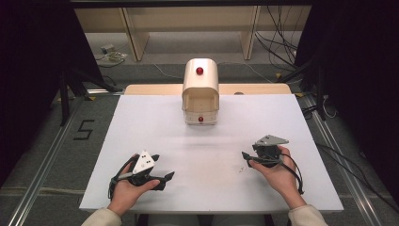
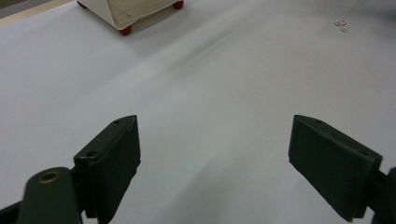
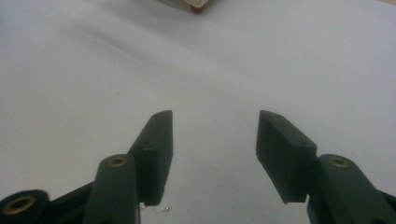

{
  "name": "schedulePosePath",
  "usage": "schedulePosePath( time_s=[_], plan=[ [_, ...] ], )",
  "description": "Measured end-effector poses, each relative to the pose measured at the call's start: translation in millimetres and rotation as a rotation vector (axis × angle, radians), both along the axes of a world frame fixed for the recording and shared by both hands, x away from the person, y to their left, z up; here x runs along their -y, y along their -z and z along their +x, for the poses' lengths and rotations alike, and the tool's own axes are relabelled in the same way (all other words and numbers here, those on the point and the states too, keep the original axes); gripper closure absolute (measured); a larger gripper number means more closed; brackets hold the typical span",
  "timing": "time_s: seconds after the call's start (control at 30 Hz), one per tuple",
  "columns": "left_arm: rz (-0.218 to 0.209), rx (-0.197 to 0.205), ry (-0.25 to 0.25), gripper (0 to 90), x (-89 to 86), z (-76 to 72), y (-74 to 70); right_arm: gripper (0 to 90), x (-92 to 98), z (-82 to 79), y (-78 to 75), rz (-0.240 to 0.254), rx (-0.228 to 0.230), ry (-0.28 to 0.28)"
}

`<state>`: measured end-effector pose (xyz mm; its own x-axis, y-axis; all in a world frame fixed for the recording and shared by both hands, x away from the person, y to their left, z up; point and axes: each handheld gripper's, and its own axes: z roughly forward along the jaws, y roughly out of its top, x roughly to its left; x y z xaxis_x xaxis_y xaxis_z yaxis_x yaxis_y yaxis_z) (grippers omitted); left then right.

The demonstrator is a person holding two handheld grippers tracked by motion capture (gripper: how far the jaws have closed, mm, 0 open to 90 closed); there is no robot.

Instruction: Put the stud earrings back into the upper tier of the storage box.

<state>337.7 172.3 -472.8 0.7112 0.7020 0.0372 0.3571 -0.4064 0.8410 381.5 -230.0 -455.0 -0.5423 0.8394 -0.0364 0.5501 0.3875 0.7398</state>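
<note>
The right gripper (image 3: 214, 140) has its jaws parted with only bare white table (image 1: 155, 127) between them, and a tiny clear ring (image 3: 163, 210) lies just by its left jaw. The left gripper (image 2: 215, 158) gapes wider, gripping nothing. A few clear small rings (image 1: 243, 169) lie beside the right gripper. A cream cabinet with red knobs (image 1: 201, 92) stands well apart at the far edge.

high view overhead facing forward; gripper views low, near white table (image 1: 155, 122), shared.
</note>
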Motion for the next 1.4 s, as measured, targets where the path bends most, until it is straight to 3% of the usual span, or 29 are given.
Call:
schedulePosePath(
  time_s=[0.8,1.1,1.4],
  plan=[
    [0.0,0.001,-0.001,16.5,1.7,-0.2,-0.1,65.8,-14.2,1.3,11.4,-0.063,-0.21,-0.054],
    [-0.002,0.0,0.0,16.4,1.6,0.1,0.2,68.1,-17.7,3.3,15.2,-0.076,-0.239,-0.044],
    [-0.001,-0.001,0.0,16.4,1.7,0.0,0.1,69.1,-18.0,3.7,15.8,-0.084,-0.239,-0.041]
  ],
)
